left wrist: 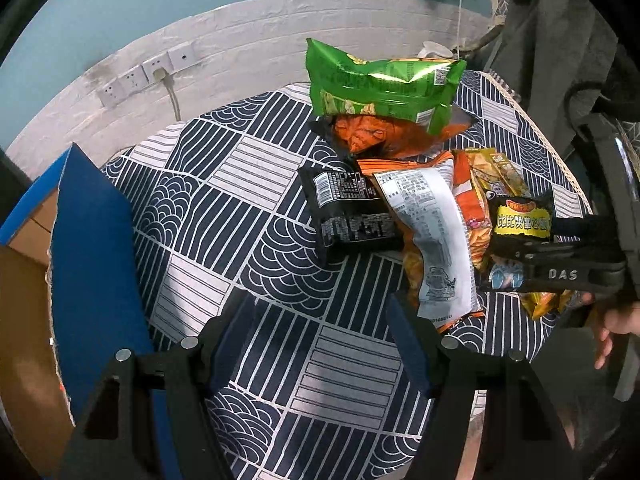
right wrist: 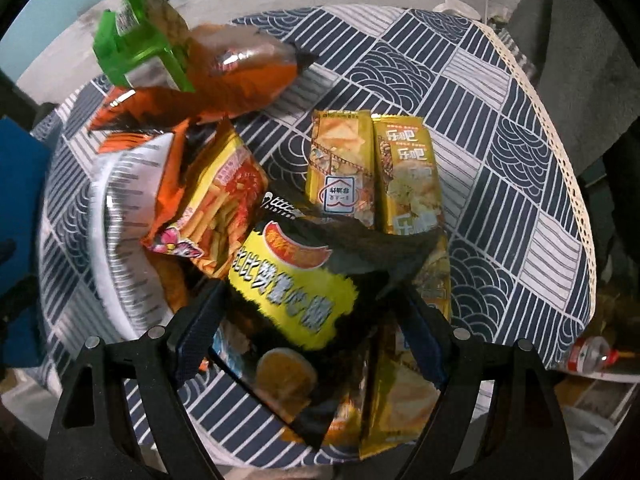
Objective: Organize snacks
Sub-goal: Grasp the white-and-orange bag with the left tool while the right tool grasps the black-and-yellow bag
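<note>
Centrally, low in the right wrist frame, the right gripper (right wrist: 312,332) fingers stand wide around a crinkly black-and-yellow foil snack packet (right wrist: 296,300) atop the pile; light, slippery, crushable, best pinched mid-body. The left gripper (left wrist: 320,344) fingers are half-open, empty.

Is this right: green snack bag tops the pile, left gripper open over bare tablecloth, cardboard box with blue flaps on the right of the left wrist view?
One error: in the left wrist view the cardboard box with blue flaps is on the left. The rest holds: the green snack bag tops the pile, and the left gripper is open over bare tablecloth.
</note>
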Action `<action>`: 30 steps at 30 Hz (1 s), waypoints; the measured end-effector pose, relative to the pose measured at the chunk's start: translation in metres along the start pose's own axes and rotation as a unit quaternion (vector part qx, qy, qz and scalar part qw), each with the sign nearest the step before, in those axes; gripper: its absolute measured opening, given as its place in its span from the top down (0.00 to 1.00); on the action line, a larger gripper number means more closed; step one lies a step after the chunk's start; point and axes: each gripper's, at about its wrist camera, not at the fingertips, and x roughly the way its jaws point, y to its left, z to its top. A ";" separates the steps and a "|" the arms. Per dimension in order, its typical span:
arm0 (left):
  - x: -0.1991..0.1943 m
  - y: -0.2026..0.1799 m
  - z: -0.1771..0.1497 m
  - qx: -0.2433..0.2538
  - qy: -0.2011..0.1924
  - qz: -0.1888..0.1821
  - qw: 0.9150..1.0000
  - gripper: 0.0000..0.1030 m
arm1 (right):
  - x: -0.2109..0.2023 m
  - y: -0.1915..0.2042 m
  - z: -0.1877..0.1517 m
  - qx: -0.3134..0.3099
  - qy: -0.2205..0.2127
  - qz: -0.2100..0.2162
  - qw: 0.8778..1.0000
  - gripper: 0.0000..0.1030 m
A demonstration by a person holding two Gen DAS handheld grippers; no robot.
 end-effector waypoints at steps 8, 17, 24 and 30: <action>0.009 -0.005 0.002 -0.003 0.012 -0.010 1.000 0.32 | -0.001 0.013 -0.002 -0.084 -0.016 -0.034 0.996 0.43; 0.019 -0.025 0.011 -0.010 0.028 -0.036 0.999 0.26 | -0.021 0.002 0.004 -0.086 -0.035 0.021 0.995 0.60; 0.025 -0.042 0.024 -0.021 0.030 -0.051 0.998 0.24 | -0.043 -0.014 0.015 -0.072 -0.061 0.041 0.995 0.60; 0.035 -0.054 0.034 -0.026 0.037 -0.054 0.997 0.22 | -0.050 -0.036 0.022 -0.052 -0.074 0.047 0.995 0.60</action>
